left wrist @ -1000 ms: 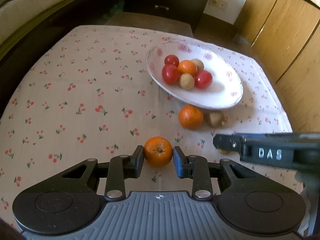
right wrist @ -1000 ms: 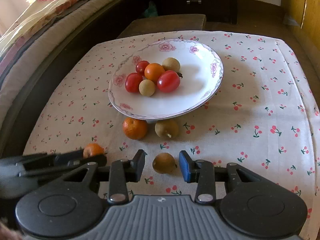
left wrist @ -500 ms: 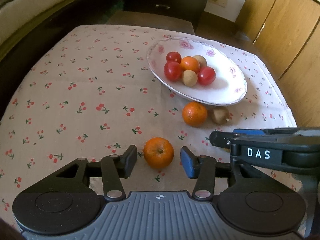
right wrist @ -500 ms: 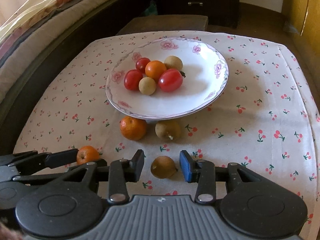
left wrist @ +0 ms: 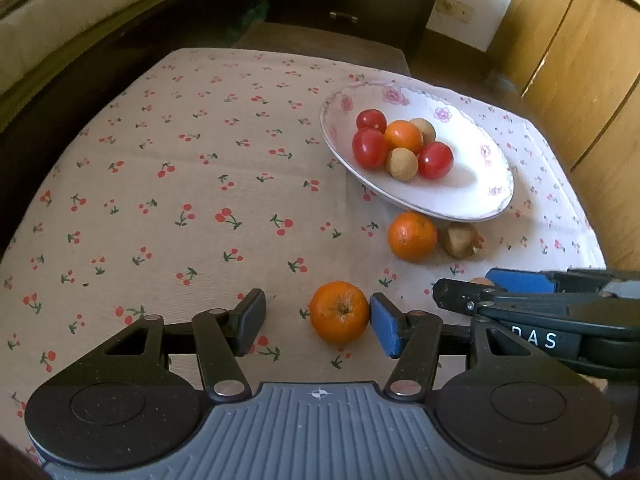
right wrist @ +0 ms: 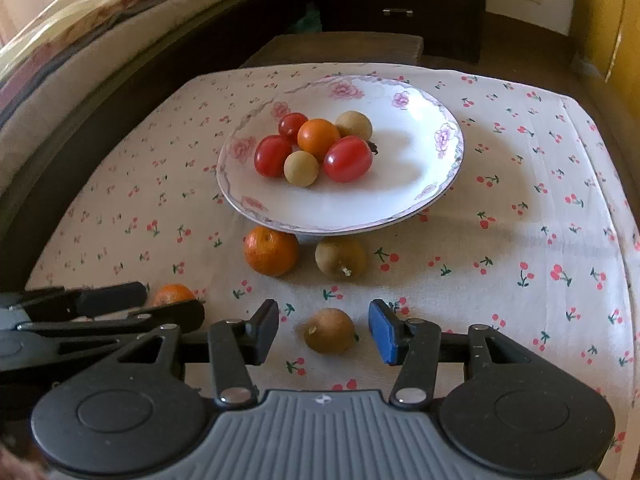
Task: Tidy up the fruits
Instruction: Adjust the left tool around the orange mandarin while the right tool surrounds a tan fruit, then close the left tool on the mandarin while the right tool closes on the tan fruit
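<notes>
The left hand-held gripper [left wrist: 317,322] is spread wide, with a small orange [left wrist: 339,312] sitting between its fingers. The orange is off to the right side, almost touching the blue pad, with a big gap on the other side. The right hand-held gripper [right wrist: 323,330] is spread wide too, with a little brown fruit [right wrist: 329,336] in the middle of its gap, touching neither finger.

Both fruits rest on the surface [left wrist: 180,184], which has a cherry cloth on it. The white plate [right wrist: 404,200] is ahead of both grippers and already has a small pile of fruit. Another orange [right wrist: 271,251] and another brown fruit [right wrist: 340,258] lie just in front of the plate.

To do this well, I think the left gripper should slide a bit to the right so the orange sits in the middle. Then both should close slowly, because round fruit can roll away. Squeeze softly, lift, and set each fruit down in the bare part of the plate.

In the left view, the right gripper hides most of its brown fruit. I cannot tell what kind the brown fruits are.
</notes>
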A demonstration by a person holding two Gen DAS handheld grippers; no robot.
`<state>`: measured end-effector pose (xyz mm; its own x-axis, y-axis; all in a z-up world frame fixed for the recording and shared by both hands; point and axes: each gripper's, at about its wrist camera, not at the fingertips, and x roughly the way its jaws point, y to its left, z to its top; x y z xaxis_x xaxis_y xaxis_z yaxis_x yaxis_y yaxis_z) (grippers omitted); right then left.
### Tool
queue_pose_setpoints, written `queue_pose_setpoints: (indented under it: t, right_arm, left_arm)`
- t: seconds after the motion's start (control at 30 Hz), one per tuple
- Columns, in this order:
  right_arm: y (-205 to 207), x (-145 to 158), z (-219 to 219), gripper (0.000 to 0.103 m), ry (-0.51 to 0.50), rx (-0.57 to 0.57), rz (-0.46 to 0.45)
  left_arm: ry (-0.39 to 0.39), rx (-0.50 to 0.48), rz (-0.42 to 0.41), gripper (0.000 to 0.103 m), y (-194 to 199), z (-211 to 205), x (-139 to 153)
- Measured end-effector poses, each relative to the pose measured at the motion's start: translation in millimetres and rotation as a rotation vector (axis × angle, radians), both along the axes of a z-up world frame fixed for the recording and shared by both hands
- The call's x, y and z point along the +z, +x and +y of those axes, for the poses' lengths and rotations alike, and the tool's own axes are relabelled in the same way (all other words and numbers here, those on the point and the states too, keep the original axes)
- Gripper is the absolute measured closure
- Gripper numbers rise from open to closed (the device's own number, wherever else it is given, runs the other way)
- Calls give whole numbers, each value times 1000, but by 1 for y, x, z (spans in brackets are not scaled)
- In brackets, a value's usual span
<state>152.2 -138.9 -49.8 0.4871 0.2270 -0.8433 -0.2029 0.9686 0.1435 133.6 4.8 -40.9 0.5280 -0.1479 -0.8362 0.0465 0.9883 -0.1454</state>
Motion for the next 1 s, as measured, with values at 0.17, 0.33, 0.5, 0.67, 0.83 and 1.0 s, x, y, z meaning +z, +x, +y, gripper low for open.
queue_pose_setpoints:
  t: [0.17, 0.33, 0.5, 0.67, 0.83, 1.0]
  right_arm:
    - [-1, -1, -1, 53, -14, 0, -7]
    - [-7, -1, 2, 64, -116, -10, -31]
    - [-9, -1, -1, 76, -137, -16, -40]
    - [-12, -1, 6, 76, -176, 0, -50]
    - [-15, -1, 6, 76, -179, 5, -48]
    - [-18, 0, 7, 76, -185, 2, -46]
  left_arm:
    - [20, -6, -6, 36, -1, -3, -1]
    - [79, -48, -20, 26, -2, -16, -4]
    - [102, -65, -26, 20, -4, -22, -7]
    - [132, -75, -37, 24, -6, -24, -8]
    - [139, -75, -40, 29, -7, -27, -6]
    - [107, -108, -51, 50, -10, -29, -4]
